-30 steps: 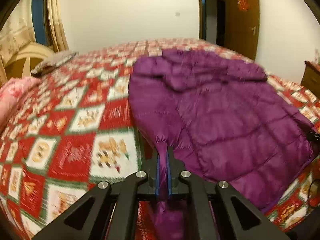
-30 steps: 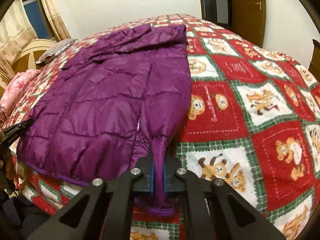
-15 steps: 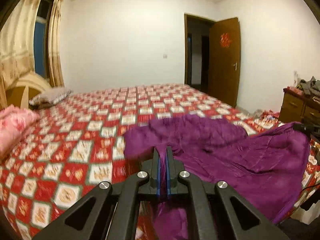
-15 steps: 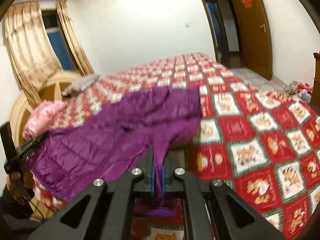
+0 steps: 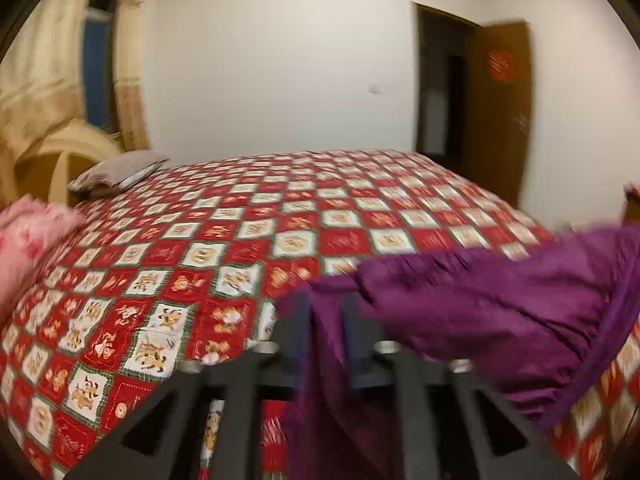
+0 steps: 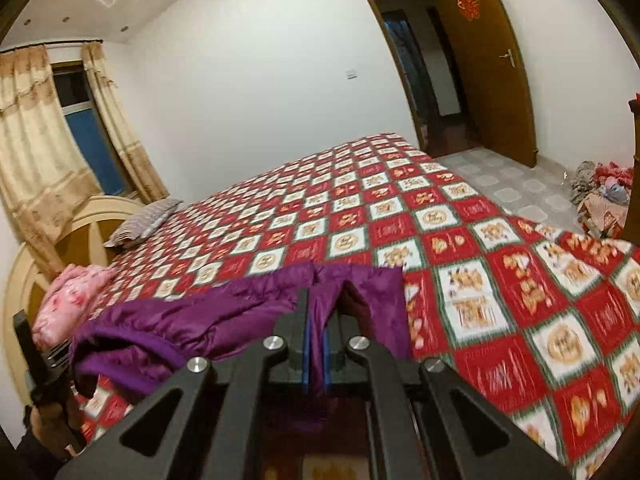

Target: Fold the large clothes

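A purple quilted jacket (image 5: pixel 500 304) hangs between my two grippers above the near edge of the bed. My left gripper (image 5: pixel 326 312) is shut on one part of its edge, with the fabric running down between the fingers. My right gripper (image 6: pixel 318 312) is shut on another part of the jacket (image 6: pixel 208 320), which sags to the left toward the other gripper (image 6: pixel 44 364). The jacket is bunched and lifted, with only its far part near the quilt.
The bed is covered by a red, white and green checked quilt (image 6: pixel 400 216). A grey pillow (image 5: pixel 116 170) and a pink blanket (image 5: pixel 28 236) lie by the headboard at left. An open brown door (image 6: pixel 484 60) and a pile of clothes (image 6: pixel 604 200) on the floor are at right.
Both grippers have lifted and pulled back toward the near bed edge with the jacket. The jacket, flat on the quilt a second ago, now hangs bunched between them.
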Demonstrator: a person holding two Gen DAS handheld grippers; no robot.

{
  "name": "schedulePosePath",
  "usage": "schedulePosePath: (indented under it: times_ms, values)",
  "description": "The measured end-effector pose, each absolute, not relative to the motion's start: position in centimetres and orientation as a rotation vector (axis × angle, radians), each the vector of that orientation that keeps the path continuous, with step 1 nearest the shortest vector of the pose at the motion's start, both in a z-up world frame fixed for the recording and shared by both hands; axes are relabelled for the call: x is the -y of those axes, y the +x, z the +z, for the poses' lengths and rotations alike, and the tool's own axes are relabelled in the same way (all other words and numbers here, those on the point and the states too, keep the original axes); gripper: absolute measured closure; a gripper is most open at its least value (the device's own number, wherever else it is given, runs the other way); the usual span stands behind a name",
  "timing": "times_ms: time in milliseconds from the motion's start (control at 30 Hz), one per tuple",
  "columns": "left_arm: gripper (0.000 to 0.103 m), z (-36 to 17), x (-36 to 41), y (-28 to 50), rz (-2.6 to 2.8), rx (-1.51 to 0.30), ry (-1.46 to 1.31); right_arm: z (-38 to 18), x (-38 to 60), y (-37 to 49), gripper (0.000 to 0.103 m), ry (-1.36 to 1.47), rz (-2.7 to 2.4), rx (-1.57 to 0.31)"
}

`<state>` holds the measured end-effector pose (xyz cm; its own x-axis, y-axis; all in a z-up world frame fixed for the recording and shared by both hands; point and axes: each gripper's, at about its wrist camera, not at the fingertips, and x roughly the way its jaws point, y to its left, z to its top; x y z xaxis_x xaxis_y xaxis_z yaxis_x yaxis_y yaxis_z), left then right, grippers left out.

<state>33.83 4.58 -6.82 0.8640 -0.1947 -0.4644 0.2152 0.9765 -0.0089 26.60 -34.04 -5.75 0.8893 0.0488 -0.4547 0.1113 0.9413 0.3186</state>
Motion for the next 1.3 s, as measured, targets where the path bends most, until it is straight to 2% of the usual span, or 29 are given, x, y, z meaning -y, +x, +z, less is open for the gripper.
schedulePosePath:
  times_ms: [33,67,100,167,333,367,400,467,700,900,1033,1167,1300]
  values:
    - [0.039,-6.4,-5.1,34.4,-0.188,-0.457,0.022,-5.9,34.3,27.4,0.097,0.348,-0.039,-0.481]
    - [0.018,-5.8,-5.6,34.7,-0.164,-0.422,0.001,-6.1,34.6,28.5,0.097,0.351,-0.043,-0.493]
    - [0.007,-5.4,-6.1,34.9,-0.131,-0.377,-0.023,-6.3,34.8,29.1,0.097,0.35,-0.047,-0.498]
    - [0.005,-4.9,-6.6,35.9,-0.055,-0.331,-0.026,-6.9,35.0,30.9,0.097,0.353,-0.057,-0.511]
    - [0.005,-5.9,-4.7,41.4,0.126,-0.393,0.068,-8.6,35.8,37.4,0.094,0.375,-0.112,-0.532]
    - [0.005,-6.2,-4.2,42.1,0.136,-0.405,0.082,-9.0,36.0,38.5,0.083,0.384,-0.126,-0.54]
    - [0.005,-6.5,-3.7,42.6,0.147,-0.416,0.087,-9.4,35.9,39.5,0.061,0.386,-0.143,-0.554]
    - [0.005,-6.8,-2.8,42.8,0.163,-0.417,0.095,-9.4,35.3,40.1,0.03,0.365,-0.178,-0.524]
    - [0.005,-9.7,3.2,43.6,0.097,-0.461,0.161,-10.7,28.3,41.3,0.03,0.22,-0.084,-0.556]
    - [0.005,-11.6,7.0,45.5,0.108,-0.51,0.203,-13.4,21.3,43.2,0.042,0.062,0.025,-0.67]
    - [0.005,-14.0,7.9,48.8,0.127,-0.585,0.245,-15.8,22.4,46.3,0.043,0.023,-0.052,-0.738]
    - [0.005,-17.2,7.6,51.1,0.114,-0.707,0.222,-18.2,25.2,47.3,0.044,0.116,-0.086,-0.763]
    - [0.005,-18.3,7.9,51.7,0.093,-0.736,0.202,-18.7,25.3,47.0,0.044,0.13,-0.08,-0.747]
